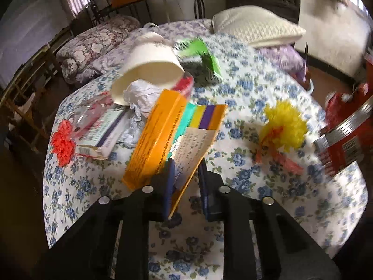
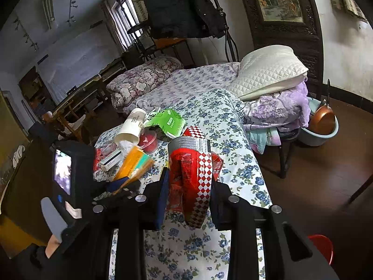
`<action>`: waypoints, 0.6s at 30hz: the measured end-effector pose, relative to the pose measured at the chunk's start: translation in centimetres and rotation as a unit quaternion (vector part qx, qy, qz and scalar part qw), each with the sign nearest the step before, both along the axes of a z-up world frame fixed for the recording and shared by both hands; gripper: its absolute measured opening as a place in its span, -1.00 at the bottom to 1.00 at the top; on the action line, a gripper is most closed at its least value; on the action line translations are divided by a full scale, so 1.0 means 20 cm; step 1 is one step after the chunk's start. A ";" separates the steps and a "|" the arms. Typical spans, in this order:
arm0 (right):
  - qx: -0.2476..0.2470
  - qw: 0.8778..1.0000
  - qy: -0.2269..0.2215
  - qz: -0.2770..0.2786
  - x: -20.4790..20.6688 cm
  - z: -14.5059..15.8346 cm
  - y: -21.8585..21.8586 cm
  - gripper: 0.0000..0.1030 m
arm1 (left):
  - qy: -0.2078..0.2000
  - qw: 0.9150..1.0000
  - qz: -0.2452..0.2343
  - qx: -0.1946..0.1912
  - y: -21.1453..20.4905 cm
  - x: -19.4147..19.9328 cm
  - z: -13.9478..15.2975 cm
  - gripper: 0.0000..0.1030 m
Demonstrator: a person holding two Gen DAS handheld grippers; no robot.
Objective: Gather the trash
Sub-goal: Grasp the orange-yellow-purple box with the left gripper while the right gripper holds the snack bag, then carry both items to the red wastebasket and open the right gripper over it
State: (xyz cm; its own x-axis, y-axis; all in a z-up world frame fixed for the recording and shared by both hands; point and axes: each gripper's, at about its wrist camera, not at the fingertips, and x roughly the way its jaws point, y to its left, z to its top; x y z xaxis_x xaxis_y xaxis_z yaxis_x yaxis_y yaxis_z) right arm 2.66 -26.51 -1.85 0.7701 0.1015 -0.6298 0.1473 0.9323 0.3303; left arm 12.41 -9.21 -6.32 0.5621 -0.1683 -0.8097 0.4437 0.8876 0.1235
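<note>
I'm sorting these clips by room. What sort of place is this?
Most likely a lived-in bedroom: a bed with a white pillow and a folded floral quilt, and a dark coat hanging behind it. The trash lies on a flowered cloth in front.

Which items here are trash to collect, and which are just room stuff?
Trash: orange box in the left gripper; red wrapper in the right gripper; paper cup; crumpled tissue; green packet.
Not trash: white pillow; folded quilt; basin.
</note>
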 end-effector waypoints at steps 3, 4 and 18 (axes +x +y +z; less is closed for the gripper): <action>0.005 1.000 -0.007 0.003 -0.01 0.01 -0.01 -0.39 | -0.004 0.999 0.003 -0.046 0.06 -0.06 0.10 -0.78; 0.009 1.000 -0.012 0.004 -0.01 0.01 -0.01 -0.39 | -0.006 0.998 0.004 -0.057 0.07 -0.09 0.13 -0.82; 0.004 0.997 -0.072 -0.019 -0.10 0.10 -0.01 -0.40 | -0.019 0.983 0.031 -0.178 0.27 -0.41 0.36 -0.84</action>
State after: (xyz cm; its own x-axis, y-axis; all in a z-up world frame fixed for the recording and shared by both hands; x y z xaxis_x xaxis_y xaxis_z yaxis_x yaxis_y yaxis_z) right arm 0.64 -26.65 0.11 0.8557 0.0746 -0.5120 0.1337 0.9240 0.3582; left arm 4.12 -3.90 0.79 0.6088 -0.4010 -0.6845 0.3883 0.9030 -0.1837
